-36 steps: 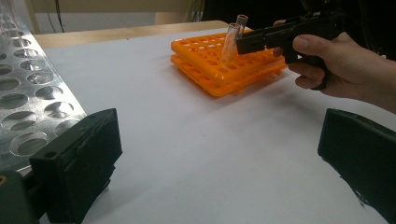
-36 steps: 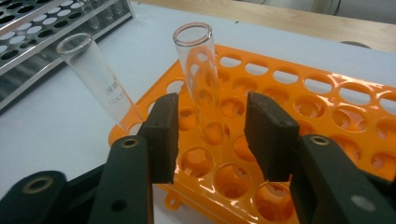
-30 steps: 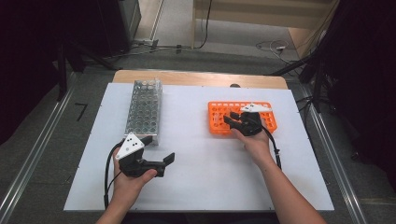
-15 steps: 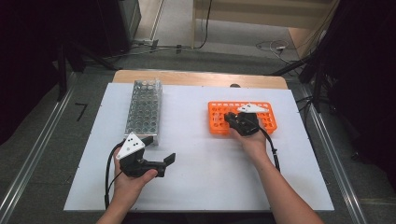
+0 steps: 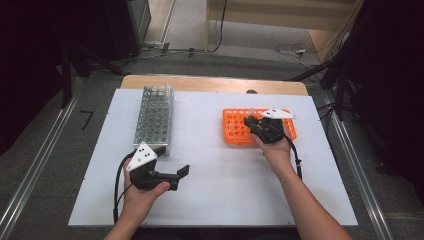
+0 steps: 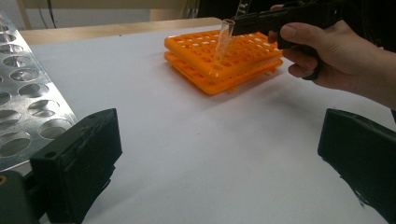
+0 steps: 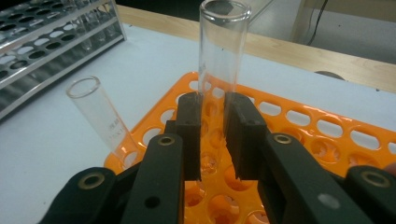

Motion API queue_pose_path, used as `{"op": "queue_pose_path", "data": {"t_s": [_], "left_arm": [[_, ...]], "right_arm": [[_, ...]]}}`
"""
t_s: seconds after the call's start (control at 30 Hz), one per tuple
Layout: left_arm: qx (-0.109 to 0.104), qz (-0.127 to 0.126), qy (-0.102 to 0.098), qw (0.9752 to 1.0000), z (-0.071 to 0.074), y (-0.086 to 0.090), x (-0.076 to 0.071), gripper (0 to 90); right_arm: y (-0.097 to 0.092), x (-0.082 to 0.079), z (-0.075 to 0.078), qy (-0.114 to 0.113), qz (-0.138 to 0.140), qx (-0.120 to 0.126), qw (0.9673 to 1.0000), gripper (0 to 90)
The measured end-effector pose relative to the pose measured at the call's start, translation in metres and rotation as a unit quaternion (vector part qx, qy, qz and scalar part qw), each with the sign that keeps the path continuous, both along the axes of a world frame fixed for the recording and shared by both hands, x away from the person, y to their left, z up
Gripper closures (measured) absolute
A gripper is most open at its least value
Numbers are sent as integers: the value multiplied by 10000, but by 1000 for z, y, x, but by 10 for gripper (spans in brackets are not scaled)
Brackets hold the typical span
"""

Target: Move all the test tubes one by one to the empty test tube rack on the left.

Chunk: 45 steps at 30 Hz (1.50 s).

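While the right tool (image 7: 212, 135) sits over the orange rack (image 7: 299, 123), its two black jaws are clamped tight on a clear glass tube (image 7: 219, 60), which stands upright between them with its open mouth well above the pads and its lower end down in one of the rack's holes. The jaws were closing just a moment ago and now they pinch the glass from both sides. A second glass tube (image 7: 100, 114) leans in a hole just off to one side of that tool, tilted away from it, and it looks empty, same as the held one. The other orange holes around the tool look empty as far as I can see.

The left tool (image 5: 170, 170) rests low near the front of the white bench (image 5: 225, 200), jaws spread wide with nothing between them. The metal rack (image 5: 155, 117) stands just beyond it; whether its holes hold anything I can't tell from here.

Plenty of bare bench lies between the two tools and on the near side of the right tool. The orange rack sits farther from the bench's near edge than from its far one.
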<state>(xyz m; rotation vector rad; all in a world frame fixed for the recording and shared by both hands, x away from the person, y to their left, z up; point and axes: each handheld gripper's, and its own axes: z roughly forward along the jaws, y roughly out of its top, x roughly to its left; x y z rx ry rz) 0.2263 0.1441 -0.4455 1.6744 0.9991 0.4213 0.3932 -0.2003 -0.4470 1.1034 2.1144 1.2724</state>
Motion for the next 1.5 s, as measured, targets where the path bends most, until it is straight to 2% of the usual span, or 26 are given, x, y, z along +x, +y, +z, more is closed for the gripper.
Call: {"op": "queue_pose_path", "data": {"t_s": [0.37, 0.7, 1.17, 1.33, 1.5], "left_arm": [[17, -30, -2, 10000, 1, -3, 1, 0], [73, -139, -20, 9999, 1, -12, 3, 0], [75, -241, -86, 9996, 7, -22, 1, 0], [2, -316, -72, 9995, 8, -25, 0, 0], [15, -382, -92, 9992, 11, -30, -2, 0]], "right_arm": [[-9, -22, 18, -16, 260, 167, 9995, 740], [-20, -56, 28, -51, 548, 216, 9983, 739], [-26, -96, 20, 22, 827, 304, 9961, 739], [-20, -109, 13, 68, 965, 283, 9949, 739], [-11, -118, 11, 107, 1147, 248, 9930, 739]]}}
